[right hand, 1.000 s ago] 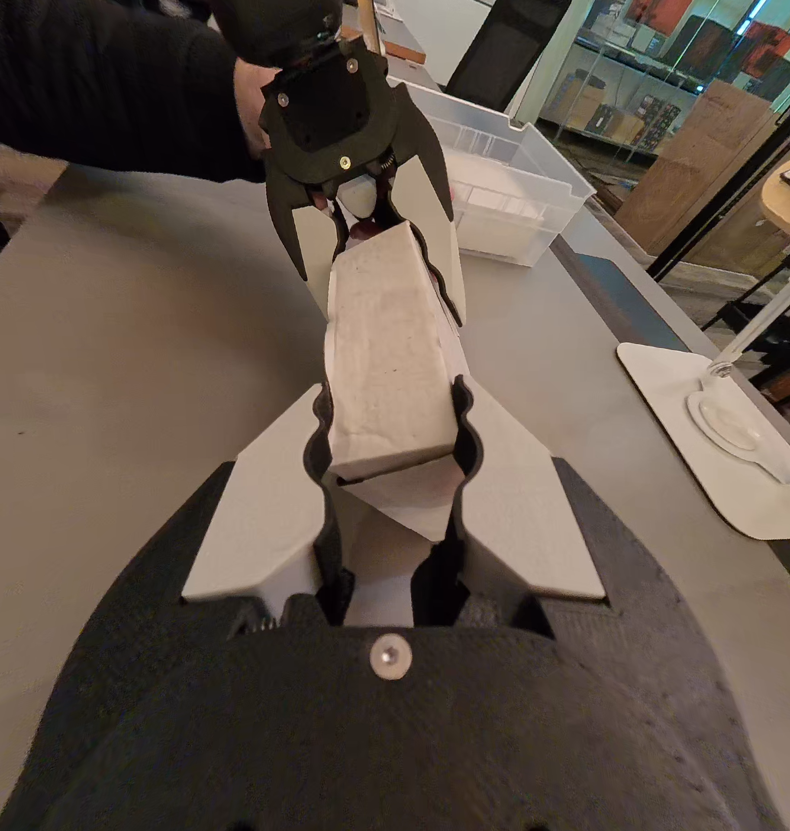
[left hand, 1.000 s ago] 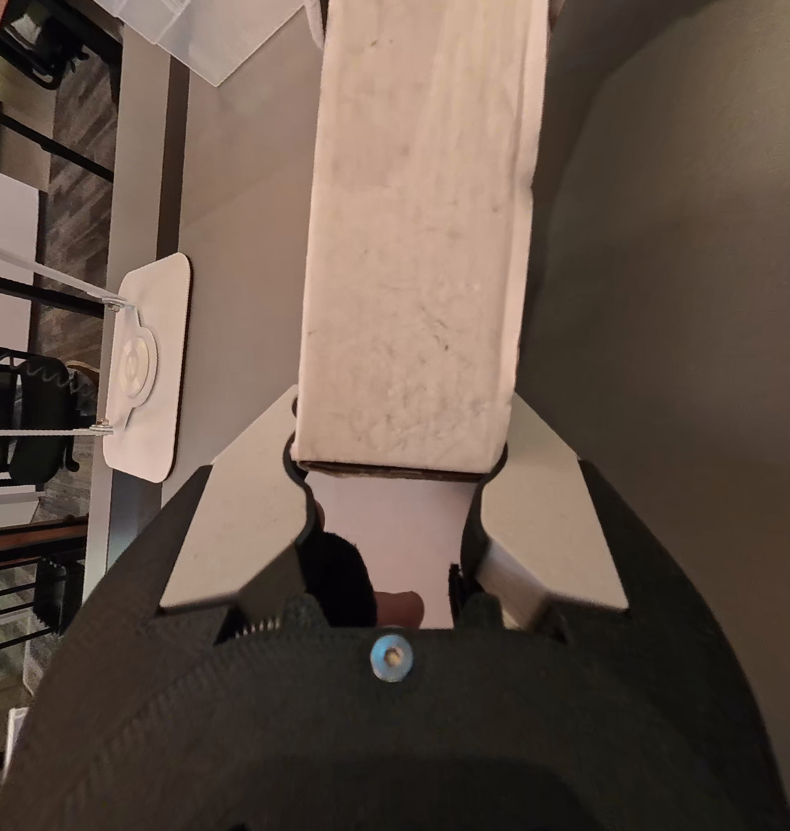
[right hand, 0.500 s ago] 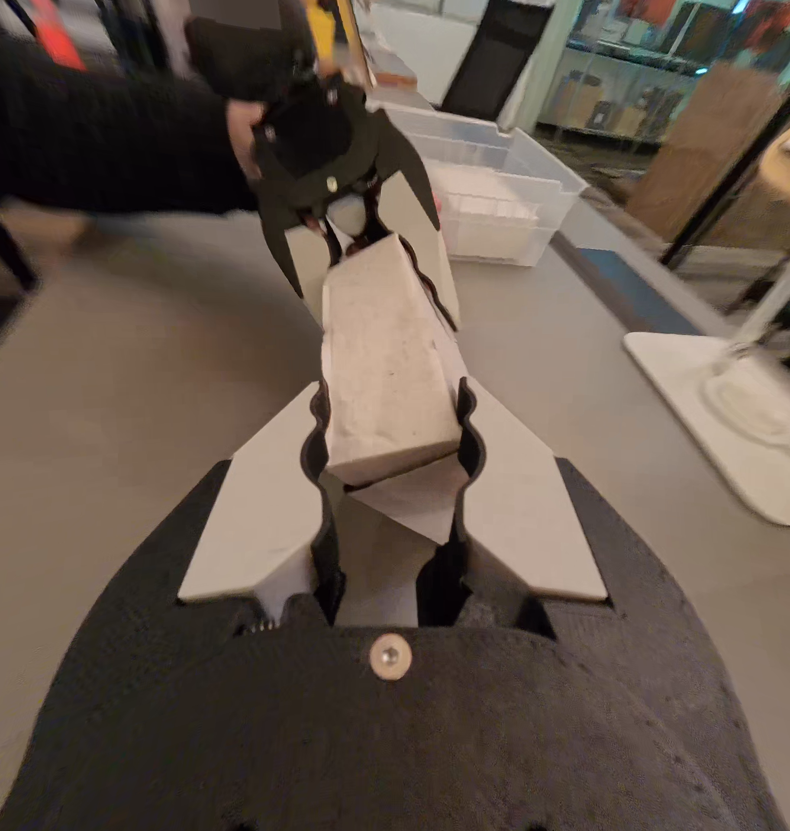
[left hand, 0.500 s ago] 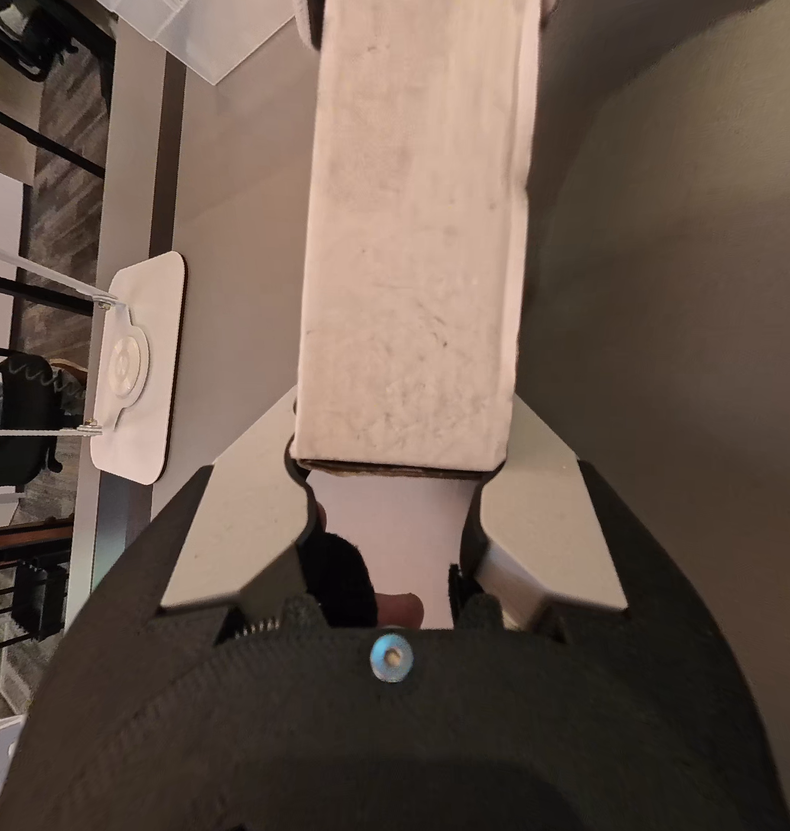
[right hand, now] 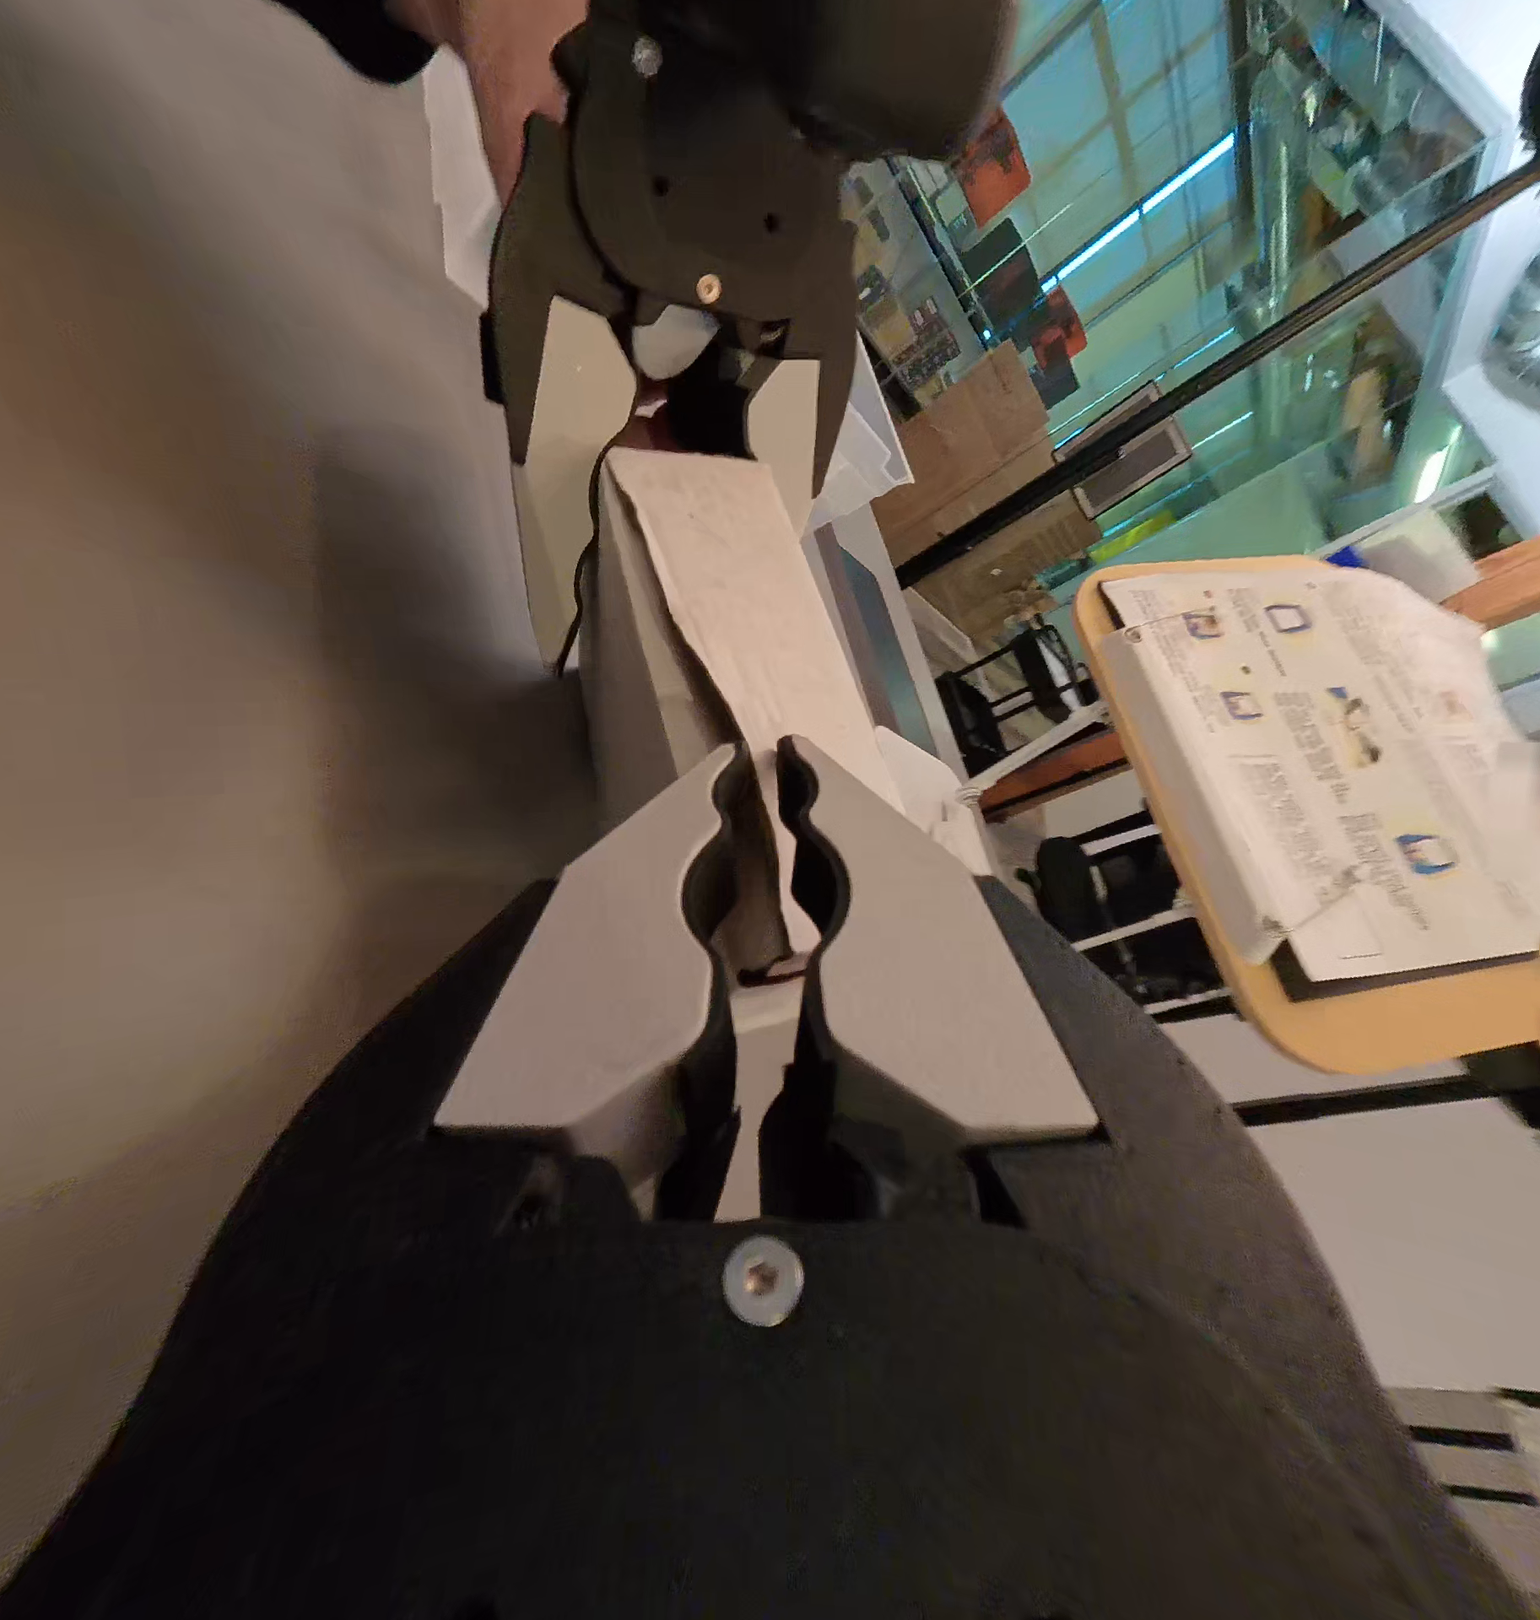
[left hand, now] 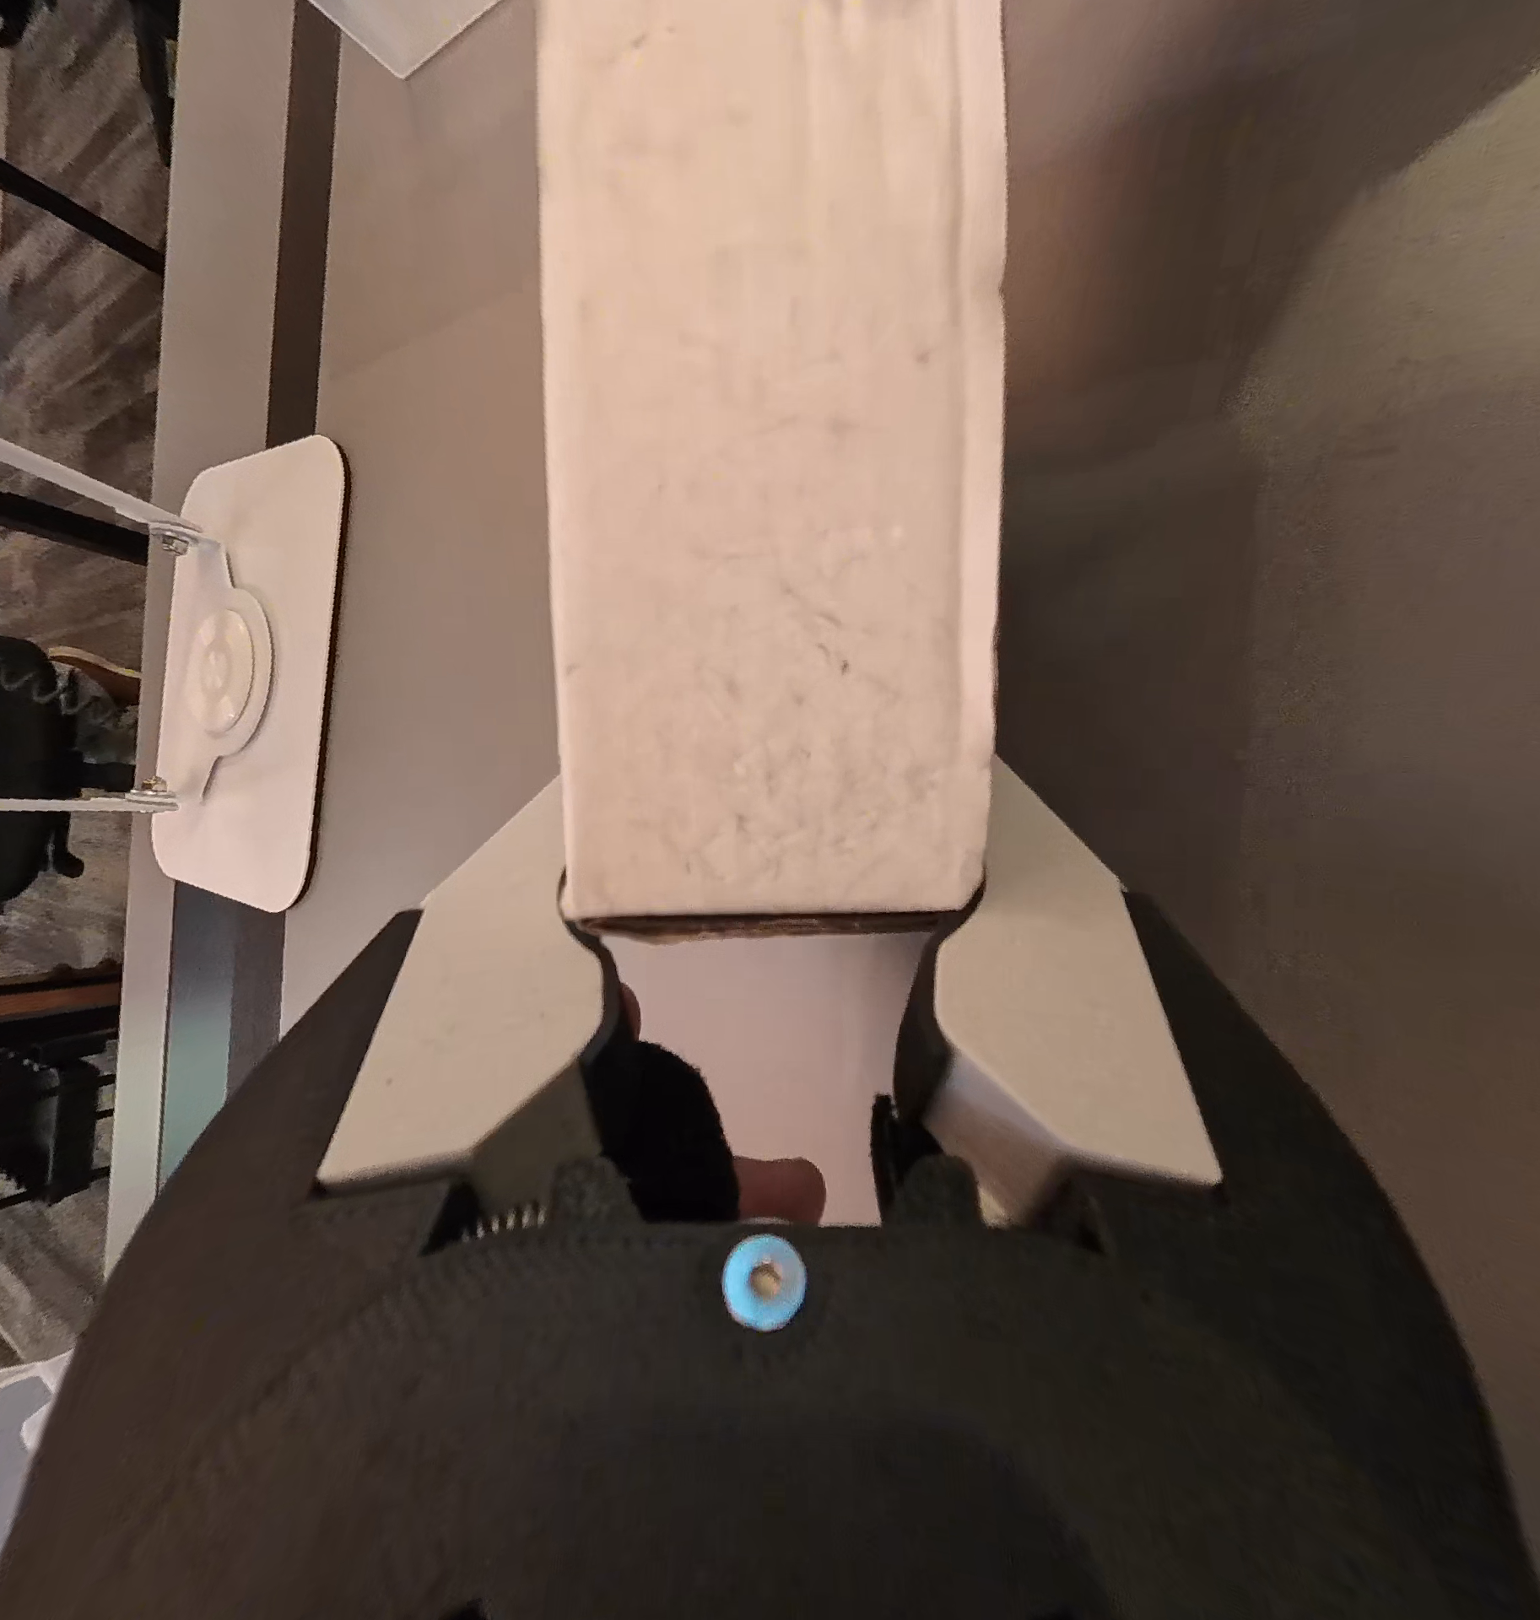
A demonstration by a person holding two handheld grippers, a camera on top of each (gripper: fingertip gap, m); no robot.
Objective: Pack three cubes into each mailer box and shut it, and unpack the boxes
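Left tongs (left hand: 770, 885) — clamped on the near end of the white mailer box (left hand: 770, 438), which runs straight ahead from my grip, lifted clear of the grey tabletop (left hand: 1275, 526). Right tongs (right hand: 762, 763) — nearly closed, pinching a thin flap at the box's (right hand: 731, 605) opposite end; the left tongs (right hand: 674, 438) face them from the far end. White stand base (left hand: 240, 675) lies on the tabletop, well off to the left of my left tongs. Box contents: I cannot tell.
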